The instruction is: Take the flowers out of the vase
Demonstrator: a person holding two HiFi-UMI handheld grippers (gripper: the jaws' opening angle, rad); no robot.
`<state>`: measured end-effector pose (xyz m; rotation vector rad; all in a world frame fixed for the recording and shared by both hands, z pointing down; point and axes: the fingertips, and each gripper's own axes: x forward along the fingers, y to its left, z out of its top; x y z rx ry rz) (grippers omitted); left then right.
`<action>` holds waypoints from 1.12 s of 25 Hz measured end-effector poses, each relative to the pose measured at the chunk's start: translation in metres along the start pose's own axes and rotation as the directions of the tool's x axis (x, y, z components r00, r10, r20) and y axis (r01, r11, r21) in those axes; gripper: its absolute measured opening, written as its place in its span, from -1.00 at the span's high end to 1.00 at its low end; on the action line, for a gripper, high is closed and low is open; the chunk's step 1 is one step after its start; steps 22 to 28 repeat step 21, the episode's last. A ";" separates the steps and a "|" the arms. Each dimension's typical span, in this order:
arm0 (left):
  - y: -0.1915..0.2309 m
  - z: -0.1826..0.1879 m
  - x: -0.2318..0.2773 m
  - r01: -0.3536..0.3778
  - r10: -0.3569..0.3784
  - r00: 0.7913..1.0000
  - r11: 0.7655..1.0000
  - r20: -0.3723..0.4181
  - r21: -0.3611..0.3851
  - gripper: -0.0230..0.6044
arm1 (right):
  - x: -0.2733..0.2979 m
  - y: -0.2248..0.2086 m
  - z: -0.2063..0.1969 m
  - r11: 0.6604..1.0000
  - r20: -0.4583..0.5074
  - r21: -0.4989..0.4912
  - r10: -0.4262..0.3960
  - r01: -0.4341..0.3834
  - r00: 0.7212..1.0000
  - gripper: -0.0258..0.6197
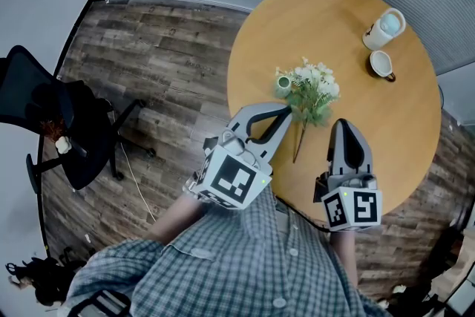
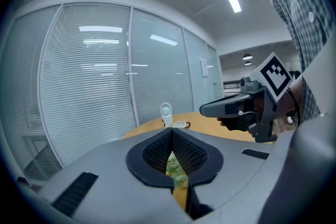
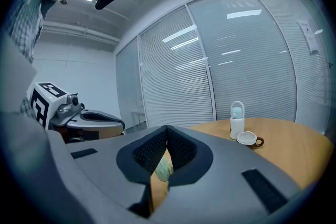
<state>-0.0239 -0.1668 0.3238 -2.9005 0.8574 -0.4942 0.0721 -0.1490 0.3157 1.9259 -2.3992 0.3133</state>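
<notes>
grey jaws of the left gripper and right gripper are pressed together on nothing, nearer than the vase. the flowers seem to lie just right of the vase, stem trailing nearer, apparently already out. if not, open wide first, steady the vase and pinch the stem low. well beyond the vase stand a mug and a bottle.

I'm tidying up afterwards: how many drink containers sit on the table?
2: a white bottle at the far right of the table, and a cup just in front of it. None seems hidden.
</notes>
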 end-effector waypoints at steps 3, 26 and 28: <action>0.001 -0.001 0.001 -0.001 0.001 1.000 1.000 -0.003 0.000 0.90 | 0.001 -0.002 -0.002 1.000 -0.005 0.014 0.000 0.000 1.000 0.89; 0.005 -0.001 0.005 -0.001 0.001 1.000 1.000 0.002 -0.026 0.90 | 0.005 -0.008 -0.007 0.995 -0.024 0.100 0.002 0.000 1.000 0.89; 0.005 -0.001 0.005 -0.001 0.001 1.000 1.000 0.002 -0.026 0.90 | 0.005 -0.008 -0.007 0.995 -0.024 0.100 0.002 0.000 1.000 0.89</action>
